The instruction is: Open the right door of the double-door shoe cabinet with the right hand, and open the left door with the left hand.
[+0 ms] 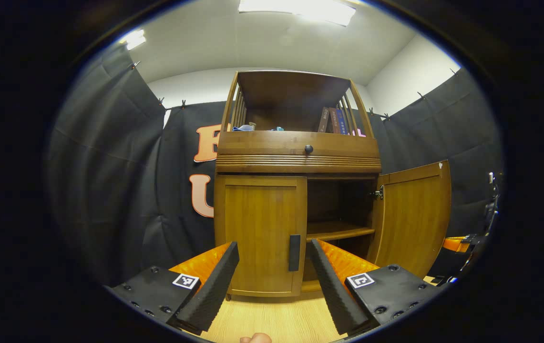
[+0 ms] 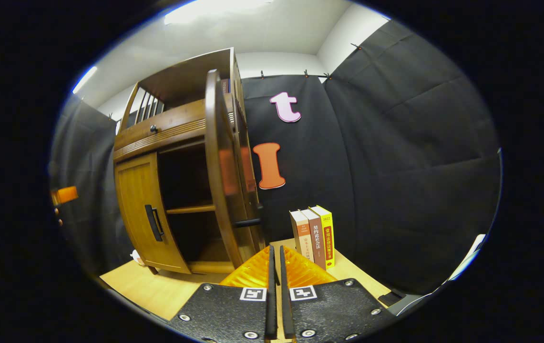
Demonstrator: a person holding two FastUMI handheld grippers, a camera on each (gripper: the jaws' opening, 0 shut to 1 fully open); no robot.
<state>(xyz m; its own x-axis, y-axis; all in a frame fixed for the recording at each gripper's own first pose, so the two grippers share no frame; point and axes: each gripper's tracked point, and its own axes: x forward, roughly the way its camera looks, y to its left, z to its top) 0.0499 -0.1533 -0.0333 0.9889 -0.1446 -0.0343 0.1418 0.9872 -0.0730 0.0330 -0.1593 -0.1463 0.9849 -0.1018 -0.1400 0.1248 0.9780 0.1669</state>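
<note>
The left door's handle [image 1: 294,252], upright, is seen at twelve o'clock ahead of the spread left gripper [image 1: 274,274]; the right gripper [image 2: 275,286] is pressed together, empty.

shoe cabinet [image 1: 295,157]: warm brown wood, horizontal ribbed band under the drawer
left door [image 1: 262,233]: brown, black handle [image 1: 294,252]
drawer knob [image 1: 308,149]: black
tabletop [image 1: 272,319]: pale wood grain
standing books [image 2: 313,236]: tan, brown-red and yellow spines
booth wall [image 2: 395,166]: black cloth
</note>
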